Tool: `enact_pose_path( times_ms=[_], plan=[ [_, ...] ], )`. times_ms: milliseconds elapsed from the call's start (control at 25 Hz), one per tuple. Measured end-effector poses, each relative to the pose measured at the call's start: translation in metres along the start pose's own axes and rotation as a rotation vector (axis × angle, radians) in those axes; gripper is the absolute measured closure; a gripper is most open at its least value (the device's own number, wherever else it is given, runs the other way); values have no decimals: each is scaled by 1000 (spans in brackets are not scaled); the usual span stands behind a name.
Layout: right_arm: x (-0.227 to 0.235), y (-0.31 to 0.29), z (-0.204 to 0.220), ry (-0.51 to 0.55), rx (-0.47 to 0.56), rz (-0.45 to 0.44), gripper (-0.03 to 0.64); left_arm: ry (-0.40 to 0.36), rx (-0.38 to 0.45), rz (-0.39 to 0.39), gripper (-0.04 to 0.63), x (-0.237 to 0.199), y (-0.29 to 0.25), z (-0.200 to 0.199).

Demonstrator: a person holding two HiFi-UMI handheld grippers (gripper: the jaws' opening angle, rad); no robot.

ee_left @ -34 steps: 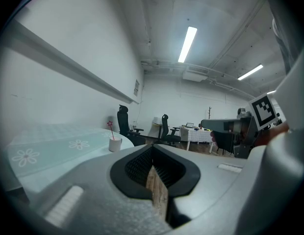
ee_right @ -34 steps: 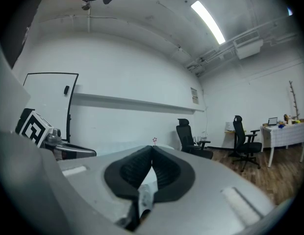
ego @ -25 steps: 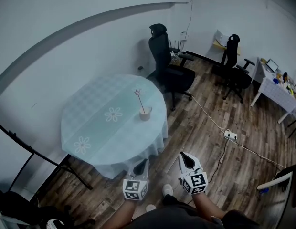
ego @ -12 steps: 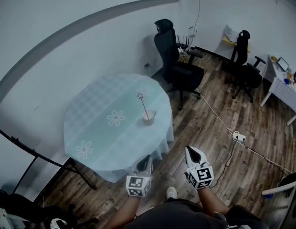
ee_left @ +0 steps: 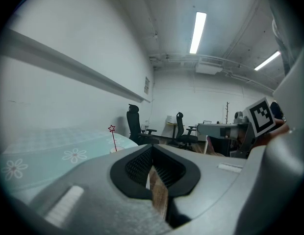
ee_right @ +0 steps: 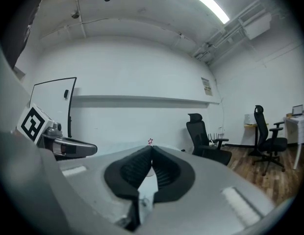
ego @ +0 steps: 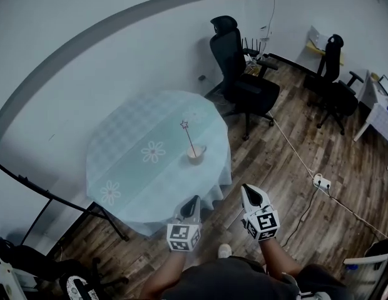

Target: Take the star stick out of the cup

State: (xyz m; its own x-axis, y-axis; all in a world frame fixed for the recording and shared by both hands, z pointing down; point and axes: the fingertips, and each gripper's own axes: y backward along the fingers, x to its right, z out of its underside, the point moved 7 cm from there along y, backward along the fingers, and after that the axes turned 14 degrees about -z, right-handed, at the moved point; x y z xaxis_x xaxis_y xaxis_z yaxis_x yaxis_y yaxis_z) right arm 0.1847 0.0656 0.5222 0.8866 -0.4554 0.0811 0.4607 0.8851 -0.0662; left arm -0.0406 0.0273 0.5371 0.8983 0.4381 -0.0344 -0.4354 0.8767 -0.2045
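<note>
A thin stick topped with a small star (ego: 184, 125) leans in a pale cup (ego: 195, 154) near the right edge of the round table (ego: 131, 167). The same star stick (ee_left: 112, 130) shows far off in the left gripper view, and its star tip (ee_right: 150, 141) peeks above the jaws in the right gripper view. My left gripper (ego: 193, 202) and right gripper (ego: 250, 192) hang over the floor in front of the table, well short of the cup. Both are shut with nothing between the jaws.
A light cloth with flower prints covers the table. Black office chairs (ego: 243, 83) (ego: 335, 74) stand beyond it on the wooden floor. A cable with a power strip (ego: 321, 182) runs across the floor at right. A white desk (ego: 383, 108) stands far right.
The view has moved forward and tilted; the table and cup sit slightly closer. Both grippers stay shut and have risen a little in the frame.
</note>
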Motion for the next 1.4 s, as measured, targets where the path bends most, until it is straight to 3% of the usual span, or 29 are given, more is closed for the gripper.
enact_pose_path(
  times_ms=[560, 1400],
  plan=[
    [24, -49, 8, -20, -28, -70, 614, 15, -21, -52, 591, -12, -40, -2],
    [5, -215, -14, 63, -75, -173, 614, 64, 17, -73, 591, -131, -139, -29]
  ],
)
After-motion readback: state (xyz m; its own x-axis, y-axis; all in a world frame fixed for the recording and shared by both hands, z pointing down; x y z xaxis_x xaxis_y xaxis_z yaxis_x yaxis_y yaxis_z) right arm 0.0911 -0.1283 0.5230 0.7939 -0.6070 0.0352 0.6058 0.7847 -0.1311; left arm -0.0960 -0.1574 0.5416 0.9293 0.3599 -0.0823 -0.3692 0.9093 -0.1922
